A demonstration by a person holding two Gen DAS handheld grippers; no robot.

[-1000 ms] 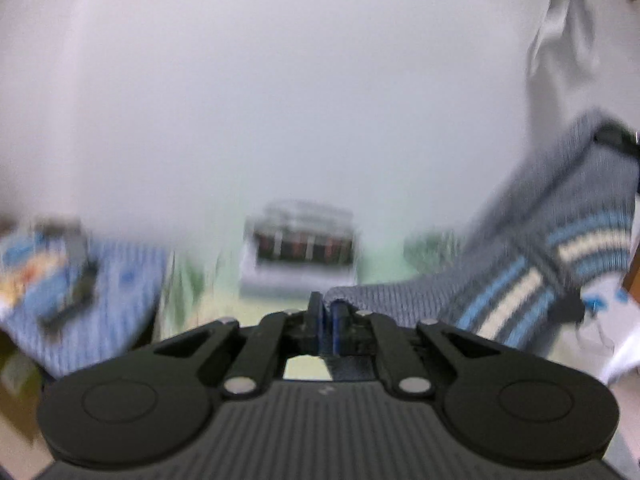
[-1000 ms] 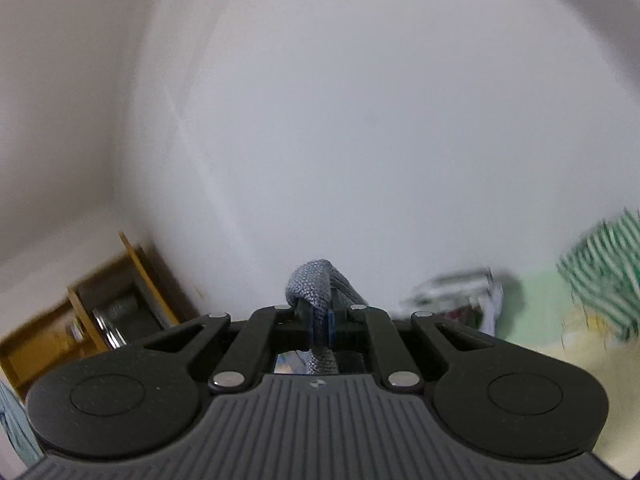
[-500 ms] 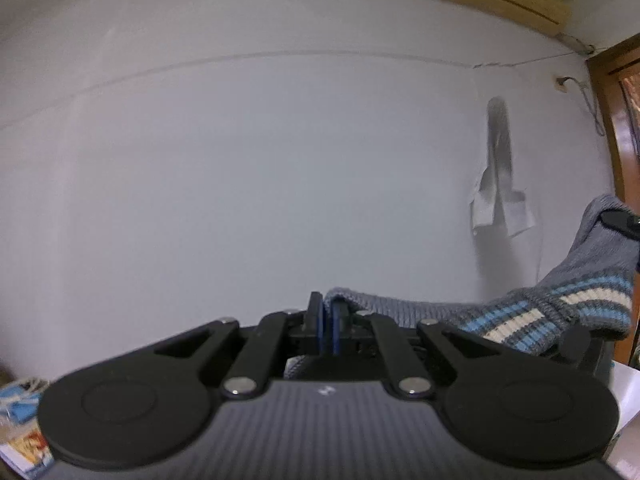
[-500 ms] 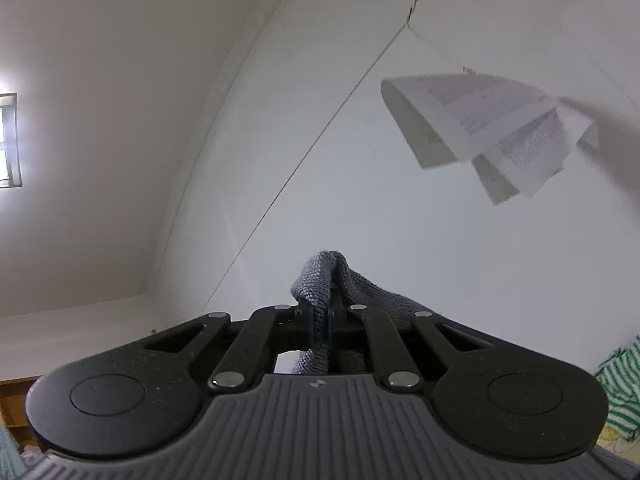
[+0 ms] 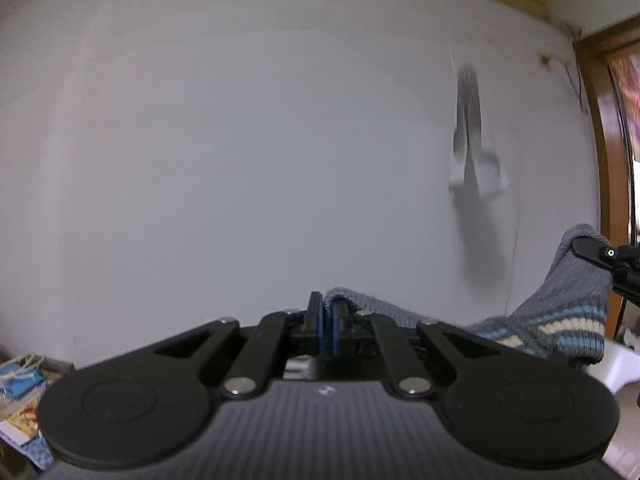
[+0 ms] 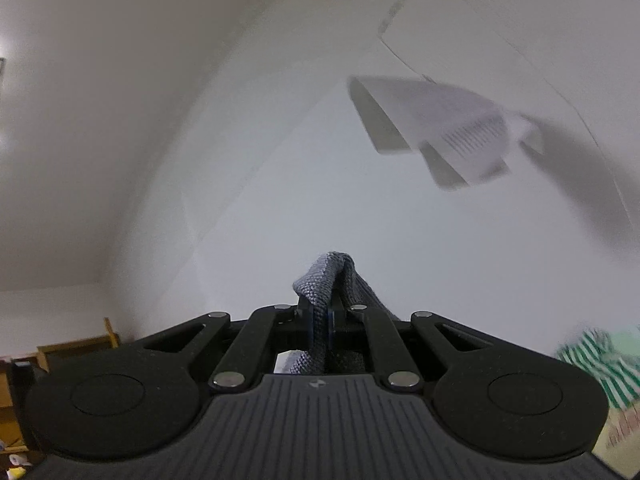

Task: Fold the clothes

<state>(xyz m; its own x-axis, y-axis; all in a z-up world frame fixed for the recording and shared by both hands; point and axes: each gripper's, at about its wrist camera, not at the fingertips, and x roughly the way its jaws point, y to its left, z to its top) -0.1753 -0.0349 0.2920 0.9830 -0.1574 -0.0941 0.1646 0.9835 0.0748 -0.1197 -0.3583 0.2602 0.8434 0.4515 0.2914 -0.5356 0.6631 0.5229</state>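
Observation:
A grey knit garment (image 5: pixel 568 304) with blue and cream stripes hangs in the air between my two grippers. My left gripper (image 5: pixel 327 312) is shut on one edge of it. My right gripper (image 6: pixel 320 320) is shut on another grey edge (image 6: pixel 326 272), which sticks up past the fingers. In the left wrist view the right gripper's fingers (image 5: pixel 600 254) show at the far right, pinching the garment's raised corner. Both grippers point up at a white wall. The lower part of the garment is hidden.
Papers (image 6: pixel 452 128) hang on the white wall; they also show in the left wrist view (image 5: pixel 474 152). A green-and-white striped cloth (image 6: pixel 600 364) lies low right. A wooden shelf (image 6: pixel 60 354) stands low left. A wooden door frame (image 5: pixel 608 160) is at the right. Blue fabric and printed items (image 5: pixel 20 392) lie low left.
Both grippers have lifted and tilted upward with the garment; the bed and clutter have dropped out of sight. In the last half second both views tilted slightly back down.

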